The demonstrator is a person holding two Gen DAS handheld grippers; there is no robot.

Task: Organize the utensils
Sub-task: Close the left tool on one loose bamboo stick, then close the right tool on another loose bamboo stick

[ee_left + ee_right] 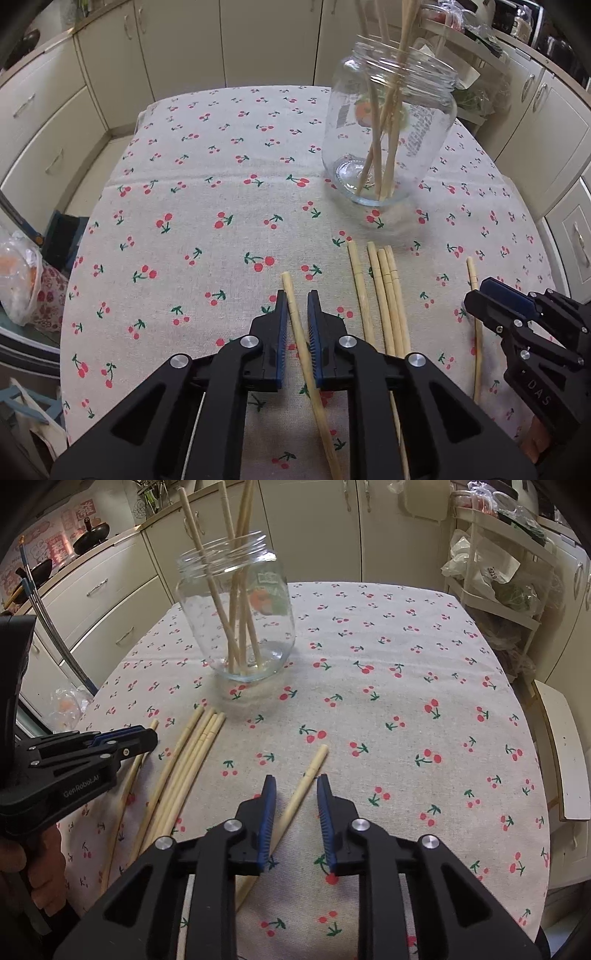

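left gripper (pixel 297 295): fingers narrow, a stick (pixel 295 314) lies between them
right gripper (pixel 296 780): fingers wider, another stick (pixel 308 775) between
jar (pixel 236 616): ahead, sticks inside

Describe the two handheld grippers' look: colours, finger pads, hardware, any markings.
Both match: matte black plastic linkage bodies with triangular cut-outs and round silver pivot bolts. The left gripper and right gripper each carry two fingers with ribbed blue pads. Seen side-on, the left one reads "GenRobot.AI" in pale lettering; the right one shows "DAS" embossed. Small screws dot the arms. No cables visible. A bare hand grips the left handle.
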